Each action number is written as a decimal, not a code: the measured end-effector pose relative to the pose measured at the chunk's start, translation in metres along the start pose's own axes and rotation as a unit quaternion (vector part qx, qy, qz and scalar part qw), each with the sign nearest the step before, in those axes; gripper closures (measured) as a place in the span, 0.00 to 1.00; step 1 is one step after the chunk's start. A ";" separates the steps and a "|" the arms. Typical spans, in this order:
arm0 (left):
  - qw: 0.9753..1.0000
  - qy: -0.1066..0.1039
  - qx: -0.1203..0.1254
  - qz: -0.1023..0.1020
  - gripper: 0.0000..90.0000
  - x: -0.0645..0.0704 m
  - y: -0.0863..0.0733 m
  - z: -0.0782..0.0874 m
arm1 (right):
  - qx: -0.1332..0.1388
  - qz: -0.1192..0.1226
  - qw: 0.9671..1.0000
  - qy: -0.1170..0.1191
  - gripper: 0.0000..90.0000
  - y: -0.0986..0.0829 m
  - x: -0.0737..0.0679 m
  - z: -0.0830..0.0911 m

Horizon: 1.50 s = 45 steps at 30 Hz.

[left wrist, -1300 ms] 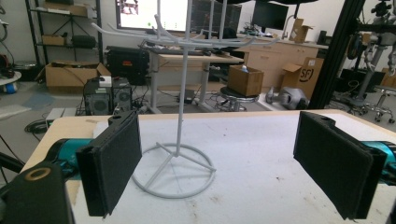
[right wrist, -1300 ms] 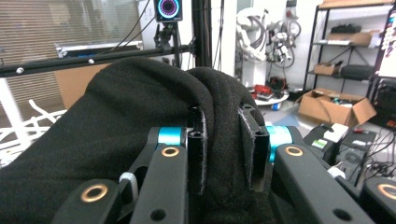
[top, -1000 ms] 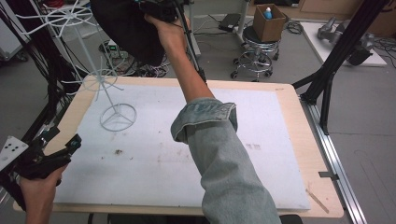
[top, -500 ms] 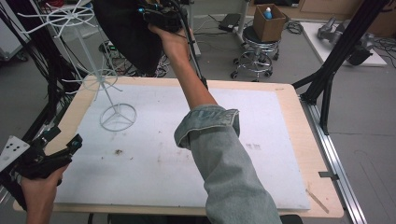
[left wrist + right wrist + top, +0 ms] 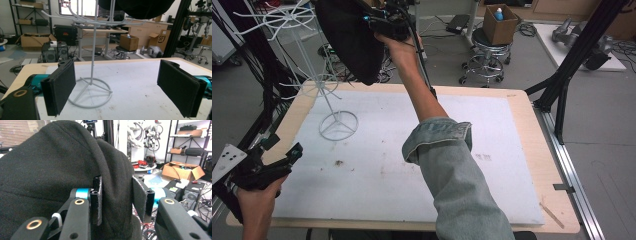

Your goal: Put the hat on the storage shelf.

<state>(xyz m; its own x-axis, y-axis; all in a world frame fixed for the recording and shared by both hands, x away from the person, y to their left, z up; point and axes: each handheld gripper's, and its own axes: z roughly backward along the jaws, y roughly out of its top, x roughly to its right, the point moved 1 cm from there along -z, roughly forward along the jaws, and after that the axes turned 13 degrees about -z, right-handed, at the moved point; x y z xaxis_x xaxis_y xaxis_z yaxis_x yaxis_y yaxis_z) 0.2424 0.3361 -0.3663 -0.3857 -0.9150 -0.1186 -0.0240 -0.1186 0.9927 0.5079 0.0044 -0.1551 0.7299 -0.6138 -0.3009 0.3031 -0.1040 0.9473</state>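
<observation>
Up top now, upper left of the high view: black hat held aloft beside the white wire rack, pinched by the right gripper at the end of a long reach in a denim sleeve. In the right gripper view, a thick fold of the hat's black fabric caught between the two padded jaws, clamped on it, the crown bulging off to the left of frame. Step in hand, by the look of it: carrying the hat to one of the rack's upper prongs, not yet hung. Next move, most likely: a lift over a free prong tip, the hat's opening lined up with it, then a lowering and a release of the pinch only once the fabric sits on the wire. Risk worth a mention: soft cloth sagging and snagging a neighbouring prong. Lower left of the high view: left gripper low over the near edge of the white table mat, idle. In the left gripper view, jaws wide apart, nothing between them, the rack's round base straight ahead in mid-frame and the hat's dark underside along the top edge. Count: one hat, one rack, two grippers, one mat. Beyond the table, upper right: a stool with a cardboard box on it.
</observation>
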 end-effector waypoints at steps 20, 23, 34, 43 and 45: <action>1.000 -0.019 -0.001 -0.002 0.17 0.006 0.001 -0.019 | 0.026 0.000 0.999 -0.030 0.58 -0.003 0.025 0.046; 1.000 -0.022 -0.001 -0.003 0.17 0.006 0.001 -0.023 | 0.033 -0.005 0.999 -0.043 0.56 -0.005 0.034 0.058; 0.999 -0.037 -0.003 -0.004 0.17 0.013 -0.002 -0.041 | 0.048 -0.024 0.994 -0.092 0.45 -0.012 0.072 0.108; 0.999 -0.046 -0.008 -0.003 0.17 0.016 -0.006 -0.048 | 0.068 -0.023 0.987 -0.147 0.28 -0.020 0.095 0.144; 0.999 -0.047 -0.010 -0.003 0.17 0.017 -0.007 -0.049 | 0.062 -0.022 0.985 -0.160 0.24 -0.022 0.099 0.149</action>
<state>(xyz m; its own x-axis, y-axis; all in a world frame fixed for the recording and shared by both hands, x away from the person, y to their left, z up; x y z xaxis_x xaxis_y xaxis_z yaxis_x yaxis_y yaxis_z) 0.2813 0.3029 -0.3766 -0.4698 -0.8745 -0.1201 -0.0074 -0.1322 0.9912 0.4822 -0.1707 -0.1896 0.4810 -0.8199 -0.3105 0.2384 -0.2185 0.9463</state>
